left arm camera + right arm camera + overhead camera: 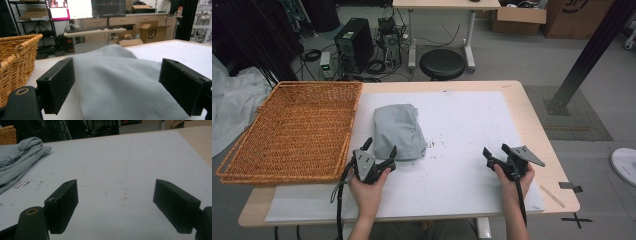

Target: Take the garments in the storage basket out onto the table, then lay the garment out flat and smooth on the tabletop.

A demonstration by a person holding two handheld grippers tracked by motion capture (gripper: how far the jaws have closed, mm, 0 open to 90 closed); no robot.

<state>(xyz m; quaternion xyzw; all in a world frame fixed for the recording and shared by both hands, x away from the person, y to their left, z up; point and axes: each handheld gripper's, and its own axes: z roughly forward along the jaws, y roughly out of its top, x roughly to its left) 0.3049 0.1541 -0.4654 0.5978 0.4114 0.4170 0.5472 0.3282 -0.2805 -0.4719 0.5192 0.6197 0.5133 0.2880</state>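
A folded grey cloth (398, 131) lies on the white sheet (462, 125) left of the table's middle. My left gripper (381, 148) sits at the cloth's near edge. Its jaws stand wide apart, with the near hem of the cloth (117, 82) lying between them and neither pad pressing on it. In its own view the left gripper (120, 87) looks straight over the cloth. My right gripper (495, 149) rests on the sheet near the right front, open and with nothing in it. The right gripper (115, 207) faces bare sheet, with the cloth (17, 157) far off at the left.
A large wicker basket (292, 130) fills the table's left side, close beside the cloth, and its rim (15, 50) rises left of my left jaw. A thin wooden stick (552, 196) lies near the right front corner. A black stool (442, 64) stands beyond the far edge.
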